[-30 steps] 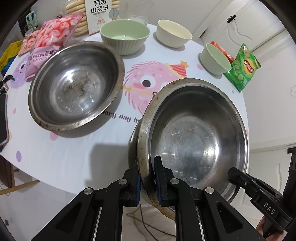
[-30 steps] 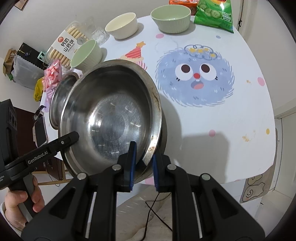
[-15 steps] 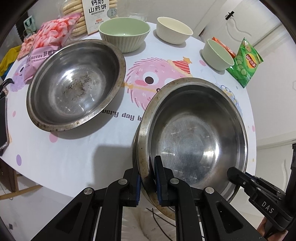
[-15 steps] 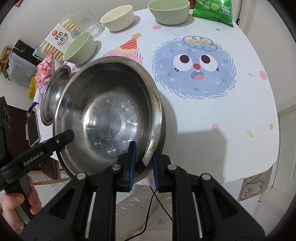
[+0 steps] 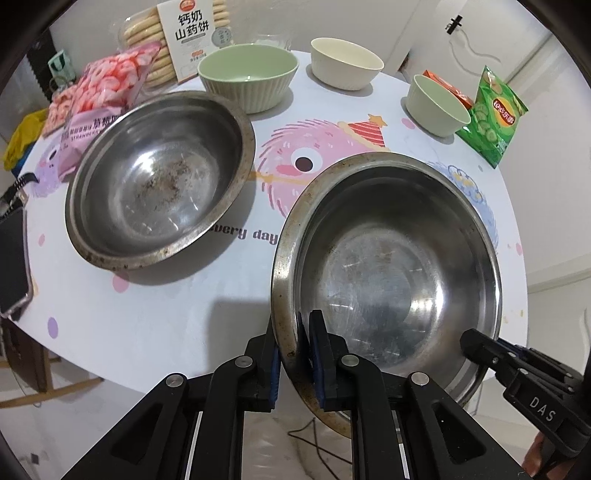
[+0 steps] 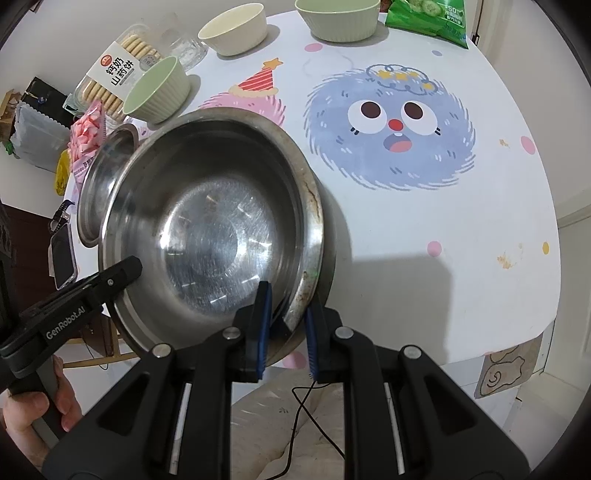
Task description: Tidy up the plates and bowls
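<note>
Both grippers, left gripper (image 5: 294,354) and right gripper (image 6: 284,328), remain clamped on opposite rim edges of the large round steel bowl (image 5: 388,273), now carried nearer the second steel bowl (image 5: 159,181) on the table (image 6: 424,240), ready for nesting.

Readable text:
- biscuit pack (image 5: 186,35), far left: "钙奶山药饼" on a white label
- pink candy bag (image 5: 92,107), left: "STRAWBERRY", Chinese above it only partly legible
- tablecloth (image 5: 258,234), centre: "every day", start hidden by the steel bowl
- right gripper (image 5: 480,350) arm: "DAS"
- left gripper (image 6: 125,269) arm: "GenRobot.AI"
- green chip bag (image 6: 424,14), far: "50"; its round brand logo is too small to read
</note>
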### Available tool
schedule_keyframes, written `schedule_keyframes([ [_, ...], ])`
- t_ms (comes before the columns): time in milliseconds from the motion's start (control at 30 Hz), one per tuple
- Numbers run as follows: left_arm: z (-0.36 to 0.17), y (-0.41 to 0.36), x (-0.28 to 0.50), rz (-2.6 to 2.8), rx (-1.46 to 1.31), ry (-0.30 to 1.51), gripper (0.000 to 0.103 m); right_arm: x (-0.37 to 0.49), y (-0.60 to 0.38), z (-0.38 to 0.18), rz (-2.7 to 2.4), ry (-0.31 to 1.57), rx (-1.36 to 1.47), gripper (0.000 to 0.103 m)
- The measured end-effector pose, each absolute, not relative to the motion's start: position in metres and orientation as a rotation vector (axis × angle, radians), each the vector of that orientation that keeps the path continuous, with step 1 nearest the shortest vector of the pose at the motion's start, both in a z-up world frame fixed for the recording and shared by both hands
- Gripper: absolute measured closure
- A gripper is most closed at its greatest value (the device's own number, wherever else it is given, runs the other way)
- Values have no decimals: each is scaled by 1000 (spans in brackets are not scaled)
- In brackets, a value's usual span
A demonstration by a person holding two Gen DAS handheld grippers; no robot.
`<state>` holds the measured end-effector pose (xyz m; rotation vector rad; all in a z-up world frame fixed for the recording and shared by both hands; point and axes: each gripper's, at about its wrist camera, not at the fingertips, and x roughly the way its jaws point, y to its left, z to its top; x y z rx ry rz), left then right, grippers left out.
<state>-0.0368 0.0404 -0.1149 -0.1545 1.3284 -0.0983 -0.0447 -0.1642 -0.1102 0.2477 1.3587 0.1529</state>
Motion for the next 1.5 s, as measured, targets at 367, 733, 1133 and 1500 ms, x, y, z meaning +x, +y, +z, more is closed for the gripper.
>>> schedule_keyframes([
  [367, -119, 34, -40, -75, -86, 1328, 85, -45, -160, -110, 143, 1353, 214, 83],
  [733, -122, 33, -42, -76, -62, 1321, 76, -47, -160, -110, 121, 1349, 185, 82],
  [1133, -104, 49, -38, -46, -120, 1255, 55, -46, -165, -88, 98, 1276, 172, 71],
  [1500, -76, 95, -15, 32, -171, 1156, 55, -11, -110, -58, 229, 1186, 147, 71],
])
